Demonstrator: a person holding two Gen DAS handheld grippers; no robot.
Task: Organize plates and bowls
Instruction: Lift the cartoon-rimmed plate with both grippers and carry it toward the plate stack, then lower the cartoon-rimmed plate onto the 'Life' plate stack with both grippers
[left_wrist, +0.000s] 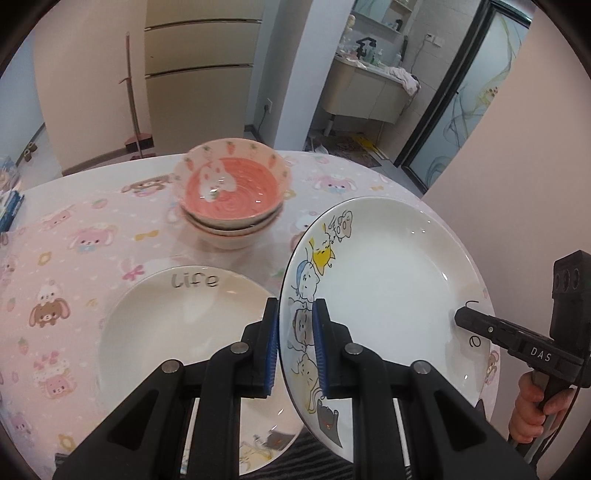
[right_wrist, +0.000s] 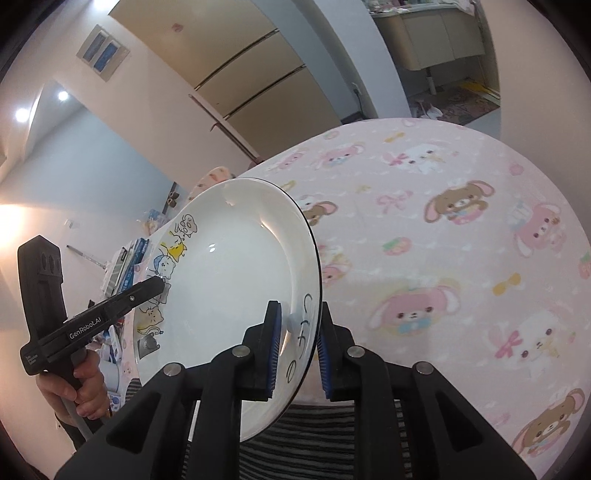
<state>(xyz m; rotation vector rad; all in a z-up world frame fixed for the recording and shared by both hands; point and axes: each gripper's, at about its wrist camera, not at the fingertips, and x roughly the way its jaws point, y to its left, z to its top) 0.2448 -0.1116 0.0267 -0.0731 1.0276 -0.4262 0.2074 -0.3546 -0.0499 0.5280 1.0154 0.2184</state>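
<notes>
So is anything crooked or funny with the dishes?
Yes: the cat plate is up off the table, tipped steeply on edge, with the left gripper and right gripper pinching opposite rims. The other plate lies flat, and the stacked bowls sit neatly.
</notes>
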